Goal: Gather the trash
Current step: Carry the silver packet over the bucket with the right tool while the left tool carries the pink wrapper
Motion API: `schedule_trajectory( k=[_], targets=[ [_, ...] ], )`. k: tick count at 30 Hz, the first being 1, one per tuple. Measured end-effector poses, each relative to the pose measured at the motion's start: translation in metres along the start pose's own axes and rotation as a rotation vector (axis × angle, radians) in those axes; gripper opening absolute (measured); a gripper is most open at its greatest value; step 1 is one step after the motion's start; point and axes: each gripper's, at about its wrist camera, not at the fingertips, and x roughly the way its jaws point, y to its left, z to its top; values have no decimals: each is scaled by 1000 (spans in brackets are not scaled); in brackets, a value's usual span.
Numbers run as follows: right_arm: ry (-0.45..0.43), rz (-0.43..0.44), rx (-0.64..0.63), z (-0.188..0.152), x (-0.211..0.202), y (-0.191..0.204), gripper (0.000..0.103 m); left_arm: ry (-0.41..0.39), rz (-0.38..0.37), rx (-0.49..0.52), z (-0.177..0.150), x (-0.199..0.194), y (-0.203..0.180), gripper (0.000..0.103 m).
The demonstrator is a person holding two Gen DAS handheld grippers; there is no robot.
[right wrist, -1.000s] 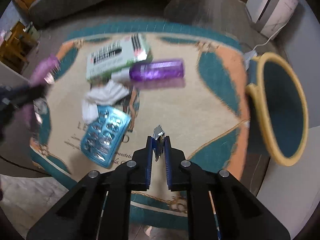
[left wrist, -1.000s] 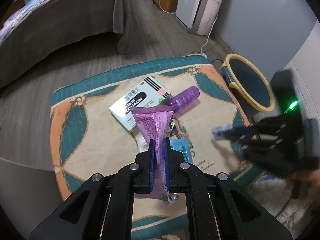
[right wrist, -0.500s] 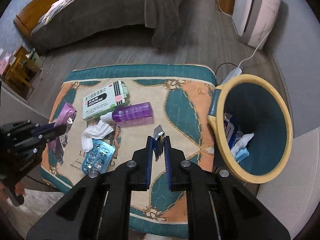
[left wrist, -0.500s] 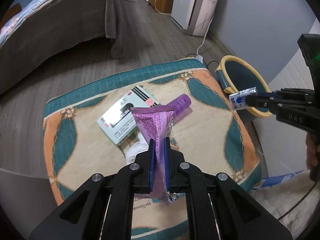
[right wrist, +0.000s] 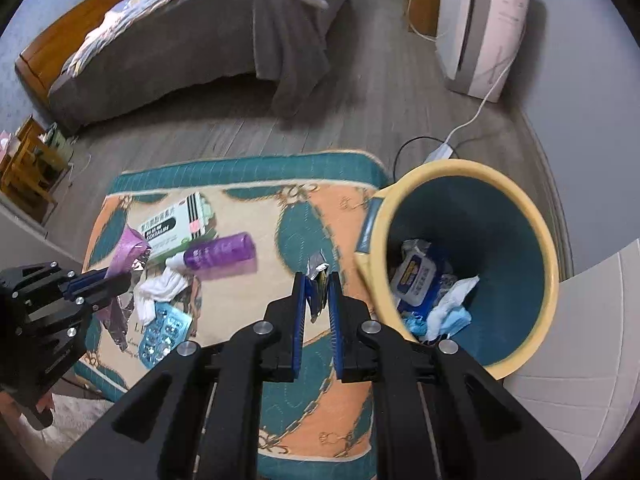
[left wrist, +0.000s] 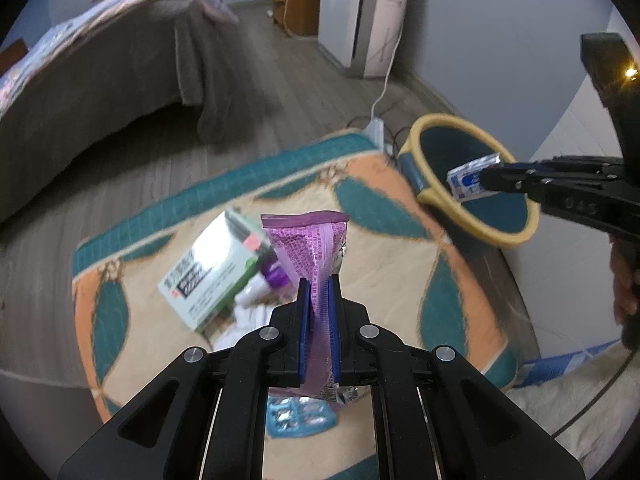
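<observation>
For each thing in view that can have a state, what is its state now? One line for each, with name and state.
Left gripper: shut on the purple foil wrapper.
Right gripper: shut on the small blue-and-white sachet.
Yellow-rimmed teal waste bin: upright, open, partly filled.
Green-and-white medicine box: lying flat, closed.
Purple bottle: on its side, capped.
Blue blister pack: flat on the patterned cushion.

Patterned mat (right wrist: 304, 408) bearing box (right wrist: 176, 222), bottle (right wrist: 220, 254)

Purple wrapper (left wrist: 316, 252) and small, seemingly blue-white sachet (left wrist: 472, 178) held aloft near the part-filled yellow-rimmed bin (right wrist: 532, 216).
</observation>
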Motion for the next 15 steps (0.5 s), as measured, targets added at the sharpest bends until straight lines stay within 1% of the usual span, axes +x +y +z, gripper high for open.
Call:
schedule_trajectory(
  k=[4, 7, 10, 12, 15],
  targets=[
    [-41, 17, 38, 7, -11, -17, 11, -49, -4, 11, 19, -4, -18, 9],
    [-67, 17, 90, 10, -18, -41, 11, -54, -16, 45, 35, 3, -39, 9],
    [-75, -18, 151, 10, -18, -72, 11, -54, -50, 68, 48, 11, -59, 9],
    [-70, -27, 216, 9, -14, -98, 11, -53, -75, 95, 58, 18, -76, 9],
    [-61, -58, 276, 4, -8, -125, 11, -44, -104, 132, 69, 28, -99, 10]
  ],
)
